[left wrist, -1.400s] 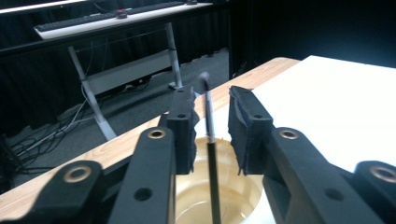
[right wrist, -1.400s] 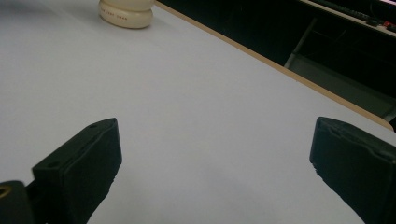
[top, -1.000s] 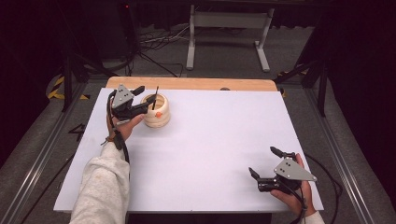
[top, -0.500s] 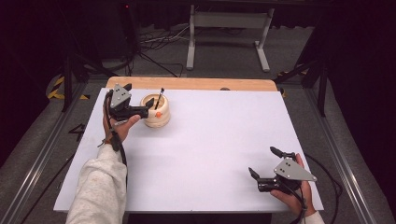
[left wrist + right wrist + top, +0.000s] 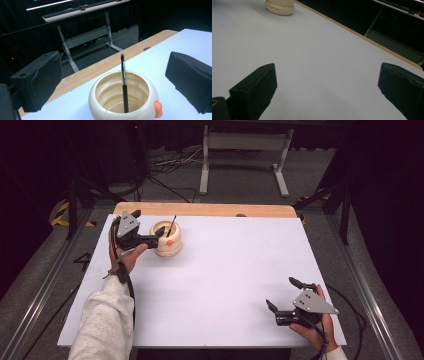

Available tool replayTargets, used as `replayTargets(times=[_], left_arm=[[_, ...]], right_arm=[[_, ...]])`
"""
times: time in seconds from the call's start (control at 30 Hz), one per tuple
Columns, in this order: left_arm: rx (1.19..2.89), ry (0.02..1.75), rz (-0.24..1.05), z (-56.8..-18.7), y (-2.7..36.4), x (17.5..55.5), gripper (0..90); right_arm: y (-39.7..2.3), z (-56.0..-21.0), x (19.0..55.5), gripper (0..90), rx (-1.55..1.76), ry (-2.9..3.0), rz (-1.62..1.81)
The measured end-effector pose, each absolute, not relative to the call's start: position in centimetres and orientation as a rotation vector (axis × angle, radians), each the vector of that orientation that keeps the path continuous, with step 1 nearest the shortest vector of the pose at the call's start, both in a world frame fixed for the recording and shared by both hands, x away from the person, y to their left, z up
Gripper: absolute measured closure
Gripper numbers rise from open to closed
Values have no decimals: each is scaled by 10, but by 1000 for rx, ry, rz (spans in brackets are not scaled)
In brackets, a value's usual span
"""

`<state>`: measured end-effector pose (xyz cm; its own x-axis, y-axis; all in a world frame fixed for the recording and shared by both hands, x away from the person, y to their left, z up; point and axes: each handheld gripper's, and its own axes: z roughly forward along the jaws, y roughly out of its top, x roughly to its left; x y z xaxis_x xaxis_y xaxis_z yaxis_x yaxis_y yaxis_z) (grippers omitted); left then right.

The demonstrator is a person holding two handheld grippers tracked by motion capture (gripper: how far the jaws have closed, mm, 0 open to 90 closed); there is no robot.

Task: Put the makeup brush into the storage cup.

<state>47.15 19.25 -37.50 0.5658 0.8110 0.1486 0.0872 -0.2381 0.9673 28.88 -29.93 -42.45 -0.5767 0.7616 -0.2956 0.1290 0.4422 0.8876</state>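
**Brush stands in the pot, both grippers wide**

I see my left gripper (image 5: 113,82) with jaws just opened wide, around the cream pot (image 5: 167,238) at the table's far left. The black brush (image 5: 124,85) leans inside, untouched. My right gripper (image 5: 290,297) rests open, well apart.

In your left gripper view the cream pot (image 5: 125,100) is cut off at six o'clock, and the black pen's (image 5: 124,85) lower end is hidden inside it. Your right gripper view crops that pot's (image 5: 280,7) top at twelve.
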Motion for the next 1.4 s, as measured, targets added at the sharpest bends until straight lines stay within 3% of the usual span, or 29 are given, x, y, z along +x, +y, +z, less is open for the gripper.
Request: replayTargets(times=[1.4], left_arm=[[1715, 614, 872, -371, 204, 415, 15]], right_arm=[[-297, -425, 289, 27, 741, 1995, 1136]])
